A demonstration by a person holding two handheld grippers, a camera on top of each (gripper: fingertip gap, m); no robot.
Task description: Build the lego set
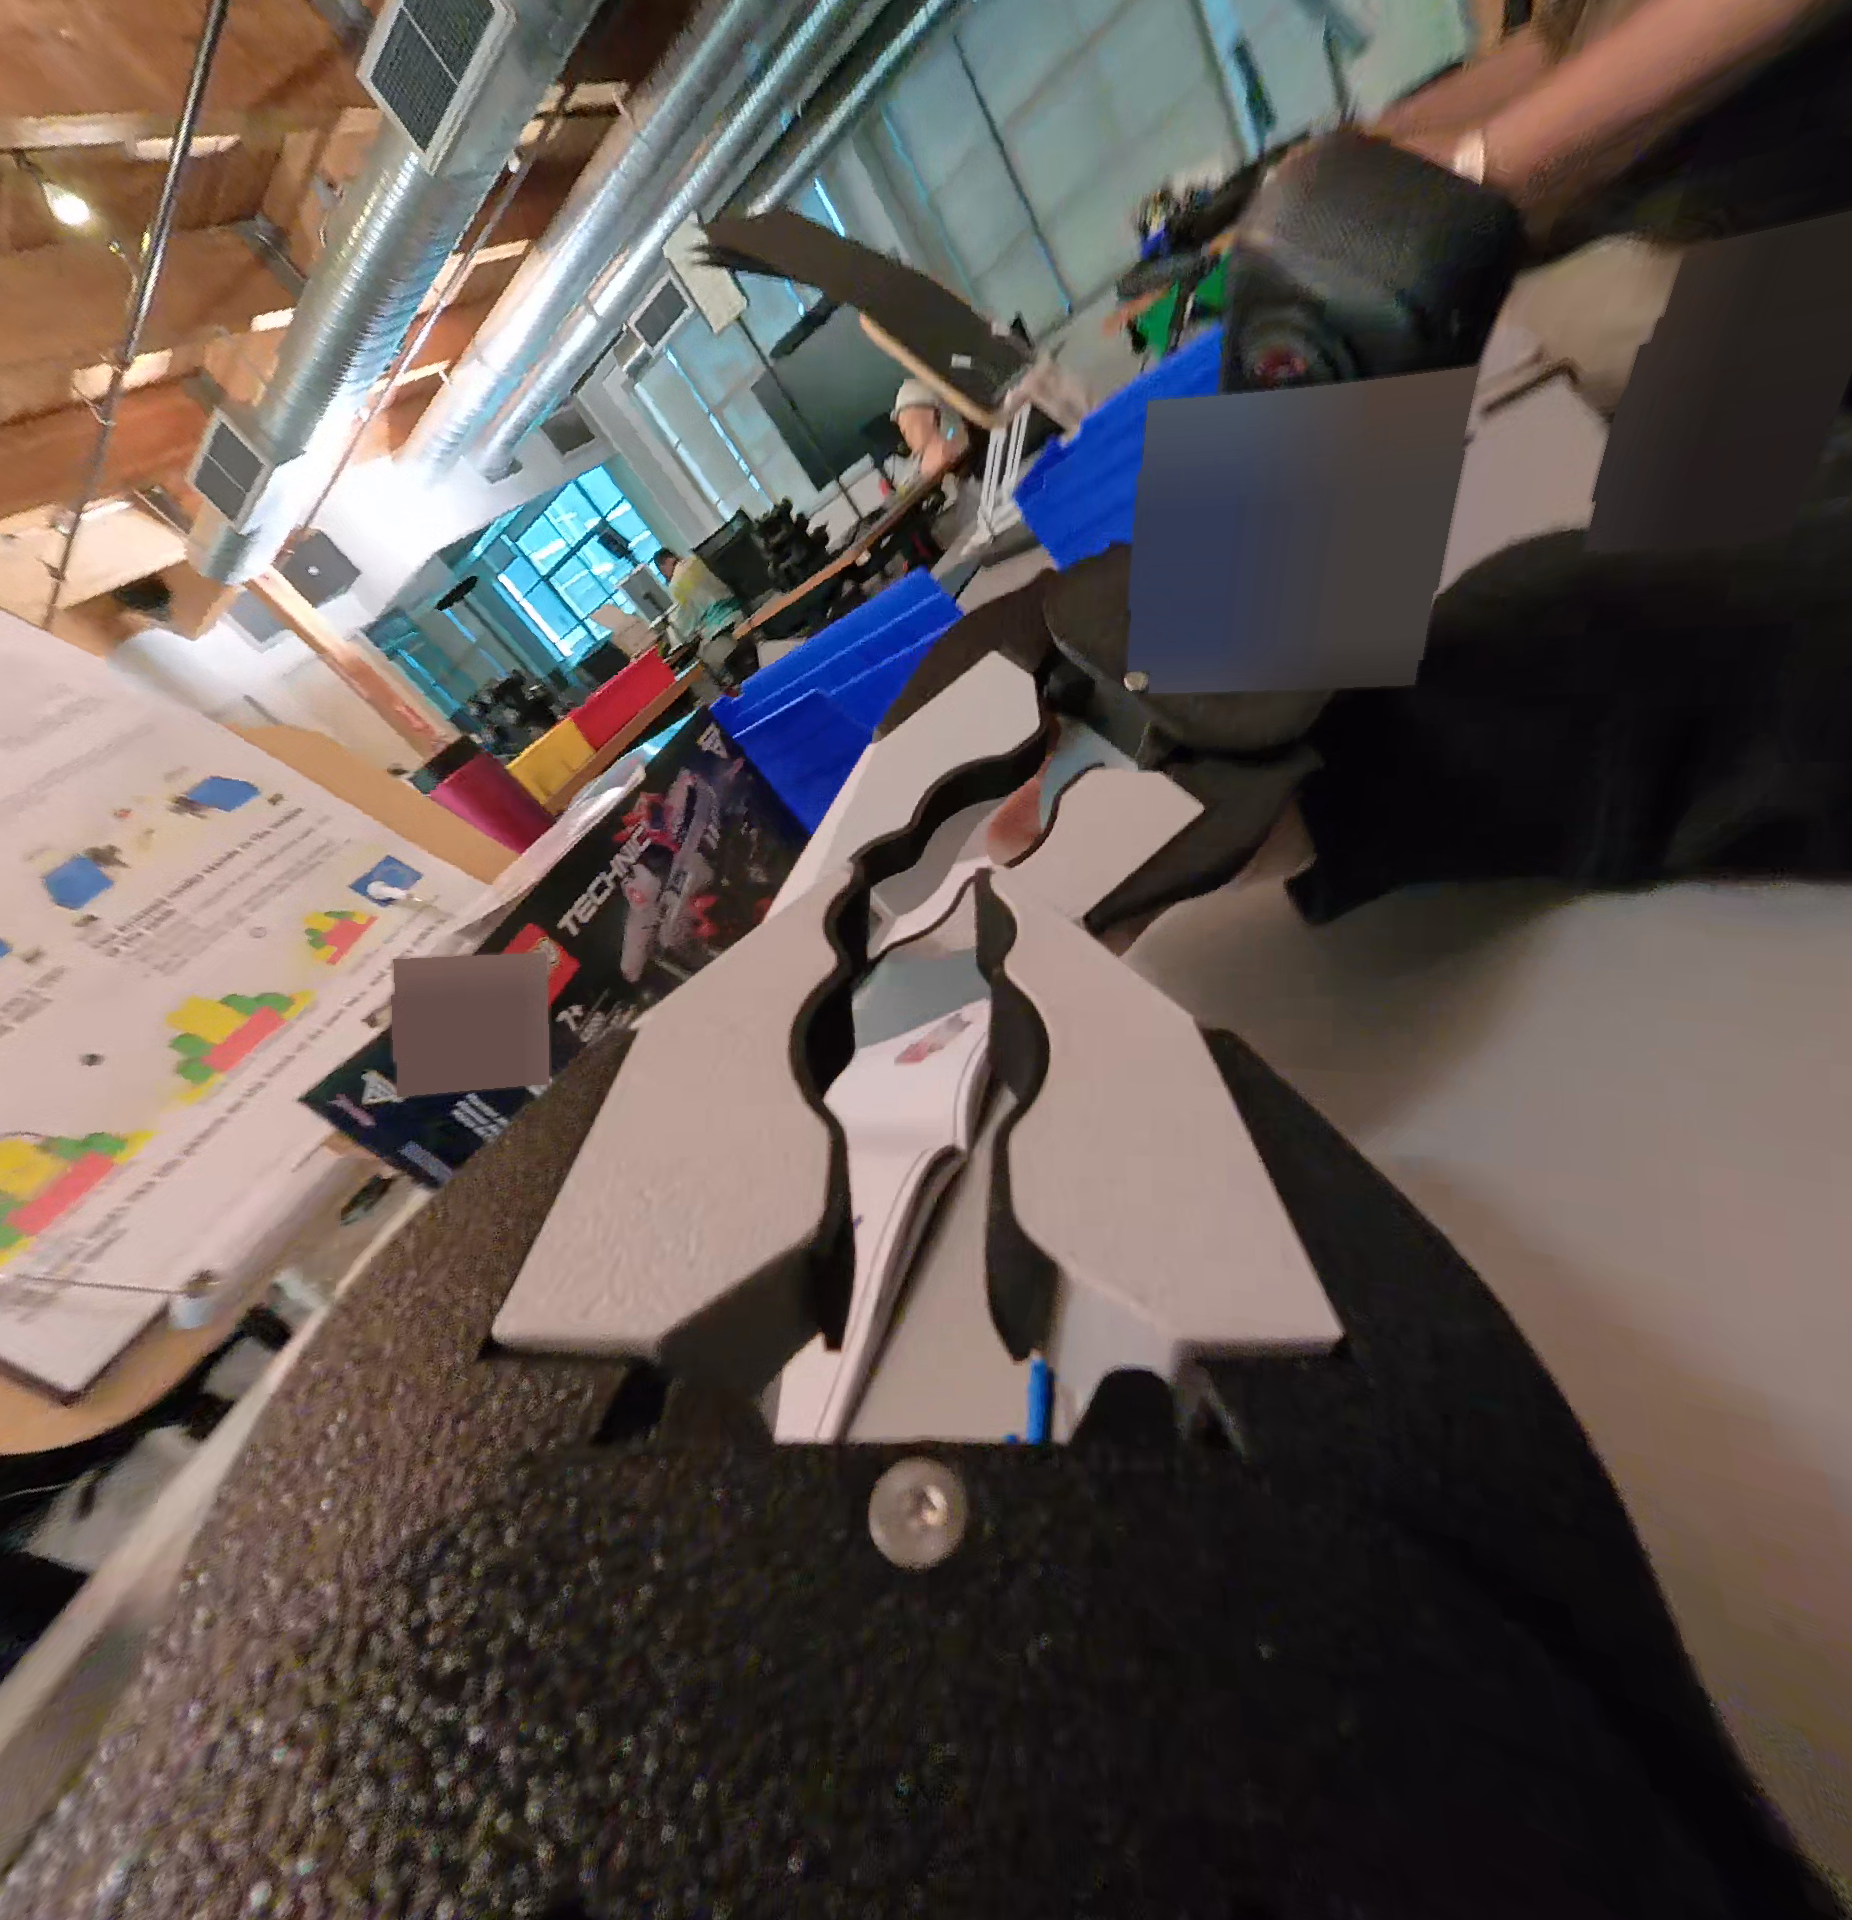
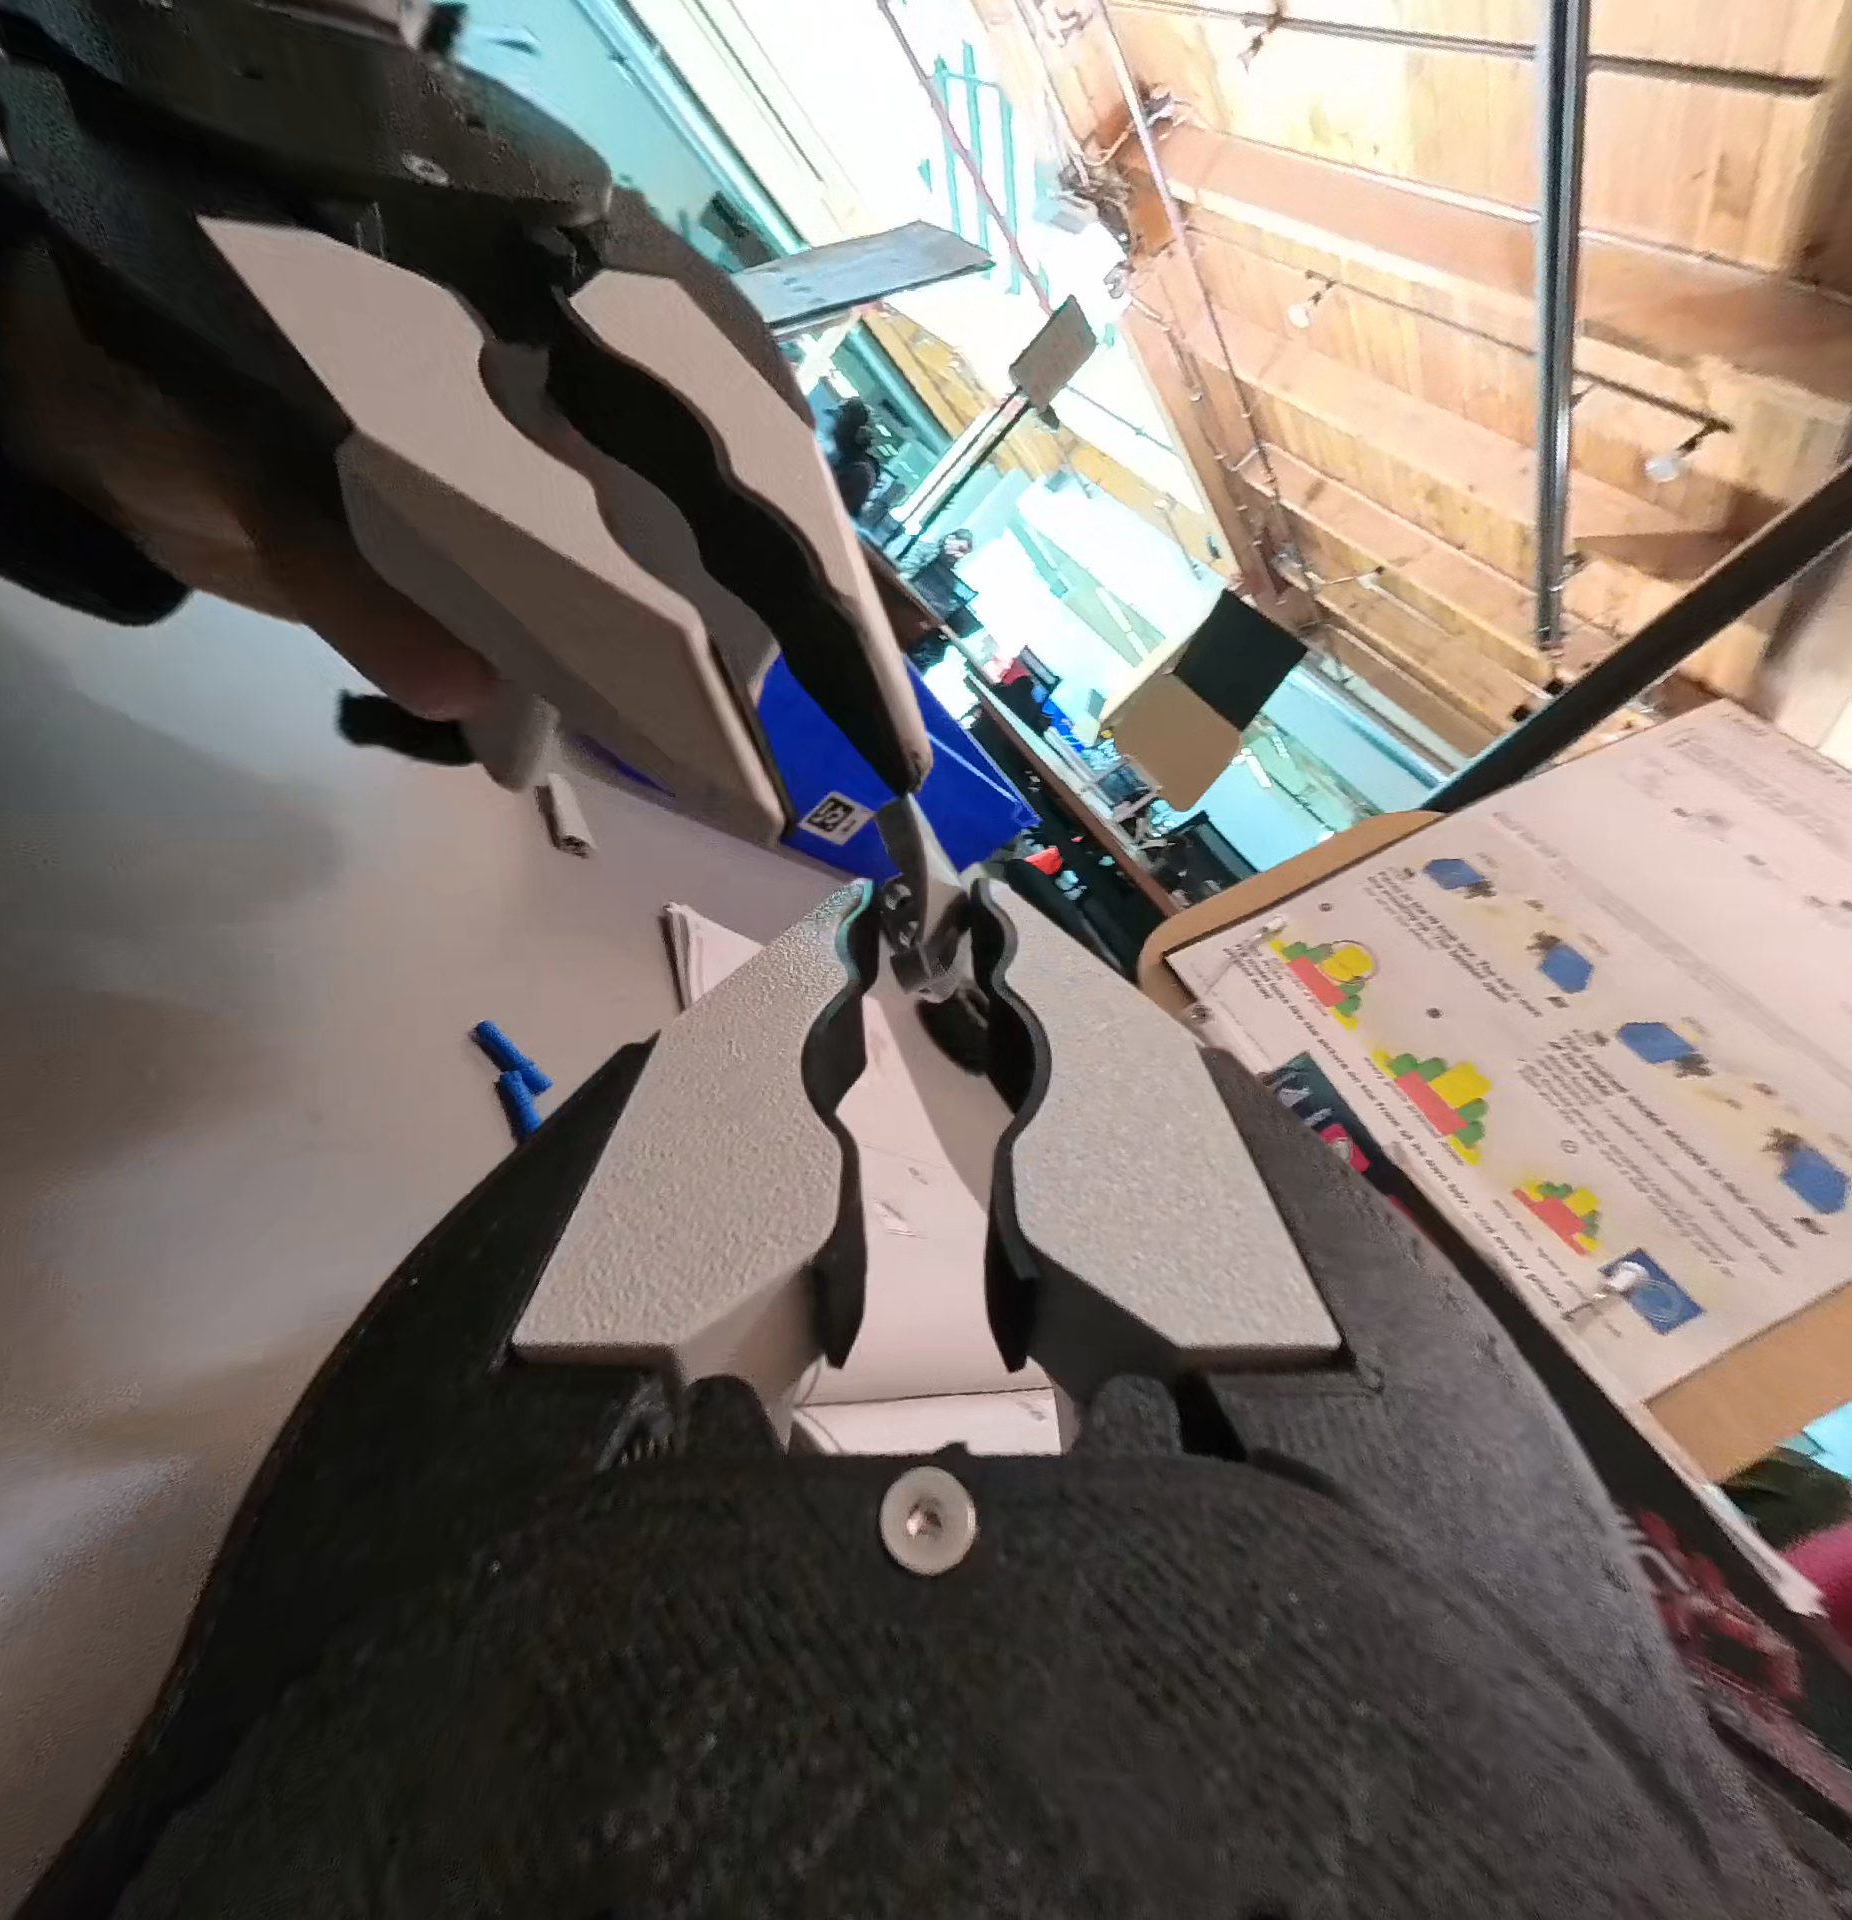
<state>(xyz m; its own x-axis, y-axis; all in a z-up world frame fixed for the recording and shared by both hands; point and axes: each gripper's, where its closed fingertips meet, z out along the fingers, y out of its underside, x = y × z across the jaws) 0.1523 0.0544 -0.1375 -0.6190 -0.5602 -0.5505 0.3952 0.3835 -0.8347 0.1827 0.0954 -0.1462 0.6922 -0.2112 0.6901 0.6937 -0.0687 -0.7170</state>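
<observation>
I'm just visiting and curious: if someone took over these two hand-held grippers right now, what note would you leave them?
Left gripper: shut on a thin grey part.
Right gripper: shut on a small grey-black assembly. The two pieces meet above the open booklet.
Blue pins lie loose on the table.
Done: only this small assembly shows. Left: seat the part, then build on.

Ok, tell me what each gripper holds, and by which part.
Right gripper pinches a small grey-black Lego piece by its lower part, between its fingertips; left gripper grips its upper grey end.
</observation>
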